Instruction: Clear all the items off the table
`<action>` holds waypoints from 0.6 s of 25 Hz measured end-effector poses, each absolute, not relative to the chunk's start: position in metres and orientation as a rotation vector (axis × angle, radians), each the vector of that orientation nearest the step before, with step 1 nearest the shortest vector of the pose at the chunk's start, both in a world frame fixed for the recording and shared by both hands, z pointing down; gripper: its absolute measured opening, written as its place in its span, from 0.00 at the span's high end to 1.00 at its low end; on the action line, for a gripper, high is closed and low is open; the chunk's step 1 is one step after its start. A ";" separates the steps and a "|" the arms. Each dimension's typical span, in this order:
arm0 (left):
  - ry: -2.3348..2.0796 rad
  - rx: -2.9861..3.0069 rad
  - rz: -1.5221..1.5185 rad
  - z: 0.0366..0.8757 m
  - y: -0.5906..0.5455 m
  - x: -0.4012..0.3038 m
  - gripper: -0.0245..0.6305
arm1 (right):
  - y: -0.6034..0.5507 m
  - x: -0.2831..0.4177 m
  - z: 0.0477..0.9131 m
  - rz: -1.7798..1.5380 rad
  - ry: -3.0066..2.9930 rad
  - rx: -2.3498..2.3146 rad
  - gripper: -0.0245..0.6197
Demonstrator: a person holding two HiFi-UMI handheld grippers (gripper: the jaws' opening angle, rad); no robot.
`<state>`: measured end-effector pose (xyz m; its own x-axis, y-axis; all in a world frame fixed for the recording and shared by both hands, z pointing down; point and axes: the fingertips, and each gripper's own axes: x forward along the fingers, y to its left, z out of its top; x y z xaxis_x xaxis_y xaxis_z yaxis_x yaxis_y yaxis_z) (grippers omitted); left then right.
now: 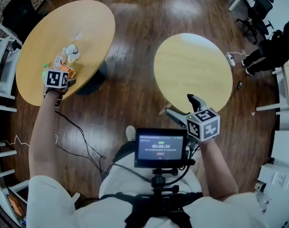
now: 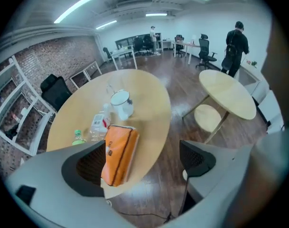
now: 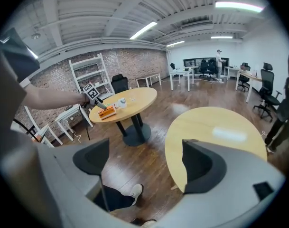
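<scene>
Okay so the step in hand looks like picking the orange soft rectangular pack, which lies at the near edge of the round light-wood bench. The left hand-held gripper hangs over it with jaws spread wide and nothing pinched. The pack shows between them but way over by the left pad, so I can't say whether it touches. If it were me, I'd slide the gripper sideways until the pack is centred and line the pads up across its narrow width. Then come straight down and squeeze around the middle. It looks squishy, so a firm grip is probably fine. The real risk is nudging it off the edge onto the dark wooden floor. The right hand-held gripper is also spread and empty, hanging by the second round light-wood bench, well apart from all this. As for containers, a white ceramic mug stands upright further in, and I can't tell what's in it. Near it lies a clear plastic bottle with a red-and-white label, and I can't see any liquid in it. A small green-capped bottle sits just beside that, mostly hidden behind the left jaw. All four are on the bench, so clearing has plenty left to go.
</scene>
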<state>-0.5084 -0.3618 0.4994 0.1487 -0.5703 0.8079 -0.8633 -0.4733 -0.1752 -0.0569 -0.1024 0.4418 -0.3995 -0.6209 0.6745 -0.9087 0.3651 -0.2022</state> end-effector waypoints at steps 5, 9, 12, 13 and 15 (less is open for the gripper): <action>-1.387 2.205 0.968 0.459 -0.301 -0.422 0.22 | -0.070 -0.016 0.436 0.758 -2.159 1.360 0.20; -1.348 2.262 0.792 0.443 -0.248 -0.349 0.22 | -0.046 0.016 0.435 0.758 -2.157 1.413 0.20; -1.285 2.308 0.697 0.431 -0.195 -0.281 0.22 | -0.016 0.050 0.429 0.752 -2.161 1.455 0.20; -1.258 2.324 0.672 0.427 -0.179 -0.261 0.22 | -0.007 0.058 0.428 0.749 -2.160 1.465 0.20; -1.205 2.352 0.631 0.423 -0.149 -0.225 0.22 | 0.010 0.073 0.428 0.741 -2.156 1.490 0.20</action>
<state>-0.2251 -0.1486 0.4228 0.5211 -0.6381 0.5668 -0.8293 -0.5355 0.1596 0.0725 0.0100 0.4276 -0.3410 -0.7182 0.6065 -0.9393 0.2855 -0.1901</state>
